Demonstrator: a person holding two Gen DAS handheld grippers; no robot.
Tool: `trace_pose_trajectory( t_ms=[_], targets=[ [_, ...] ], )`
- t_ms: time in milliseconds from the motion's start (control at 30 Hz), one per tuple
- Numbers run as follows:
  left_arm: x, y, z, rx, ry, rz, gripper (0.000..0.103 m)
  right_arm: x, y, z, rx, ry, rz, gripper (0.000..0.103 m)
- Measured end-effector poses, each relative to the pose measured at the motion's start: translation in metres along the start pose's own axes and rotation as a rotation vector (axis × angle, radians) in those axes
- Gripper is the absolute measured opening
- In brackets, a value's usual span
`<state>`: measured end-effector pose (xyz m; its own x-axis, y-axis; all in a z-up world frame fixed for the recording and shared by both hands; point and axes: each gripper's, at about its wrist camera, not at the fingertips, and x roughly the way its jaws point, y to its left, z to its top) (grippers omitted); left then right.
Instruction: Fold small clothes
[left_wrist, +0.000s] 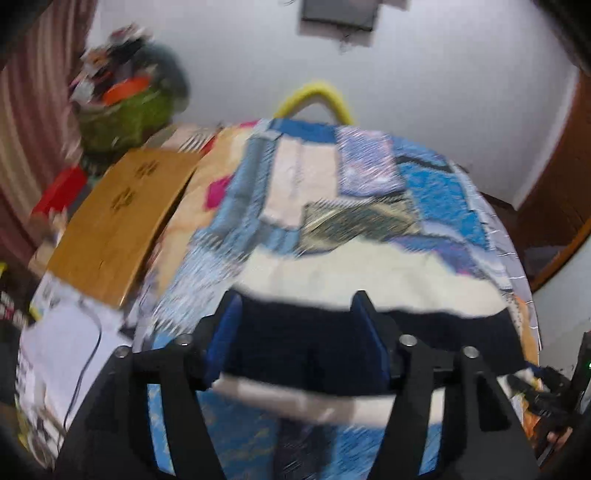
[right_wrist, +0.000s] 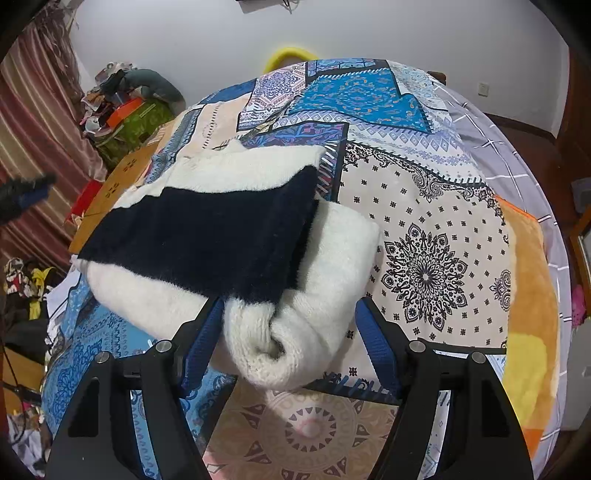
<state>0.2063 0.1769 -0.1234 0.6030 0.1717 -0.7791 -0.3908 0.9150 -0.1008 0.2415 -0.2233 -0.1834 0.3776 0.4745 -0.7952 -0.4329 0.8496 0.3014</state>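
Toward the near edge of the bed (right_wrist: 436, 229) your white-and-navy knit garment (right_wrist: 207, 236) lies already doubled, so you seem between folds: both the left gripper (left_wrist: 295, 332) and right gripper (right_wrist: 291, 332) angle downward with jaws standing open around its near edge, gripping nothing, ready to pinch for the next fold.

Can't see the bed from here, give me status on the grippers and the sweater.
Left gripper open. Right gripper open around sweater roll. Nothing blocking.
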Motion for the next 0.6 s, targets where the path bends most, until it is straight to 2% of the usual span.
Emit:
trace_pose_trajectory(
  t_ms=[33, 100, 233, 333, 400, 500, 600],
  targets=[
    [0.001, 0.009, -0.006, -0.019, 0.009, 0.013, 0.07, 0.0, 0.001, 0.001, -0.003, -0.001, -0.005, 0.07],
    [0.005, 0.03, -0.022, -0.056, 0.035, 0.04, 0.081, -0.002, 0.003, 0.002, -0.009, -0.004, -0.018, 0.07],
    [0.021, 0.056, -0.053, -0.113, 0.13, 0.012, 0.083, -0.005, 0.011, 0.004, -0.033, -0.006, -0.031, 0.07],
    [0.038, 0.068, -0.073, -0.189, 0.209, -0.063, 0.083, -0.006, 0.019, 0.005, -0.058, -0.005, -0.045, 0.07],
    [0.05, 0.076, -0.085, -0.285, 0.252, -0.135, 0.083, -0.005, 0.024, 0.005, -0.068, -0.004, -0.049, 0.07],
    [0.067, 0.086, -0.098, -0.432, 0.311, -0.284, 0.083, -0.002, 0.031, 0.006, -0.083, -0.001, -0.059, 0.07],
    [0.079, 0.086, -0.1, -0.508, 0.33, -0.363, 0.083, 0.002, 0.036, 0.005, -0.104, 0.004, -0.091, 0.07]
  ],
)
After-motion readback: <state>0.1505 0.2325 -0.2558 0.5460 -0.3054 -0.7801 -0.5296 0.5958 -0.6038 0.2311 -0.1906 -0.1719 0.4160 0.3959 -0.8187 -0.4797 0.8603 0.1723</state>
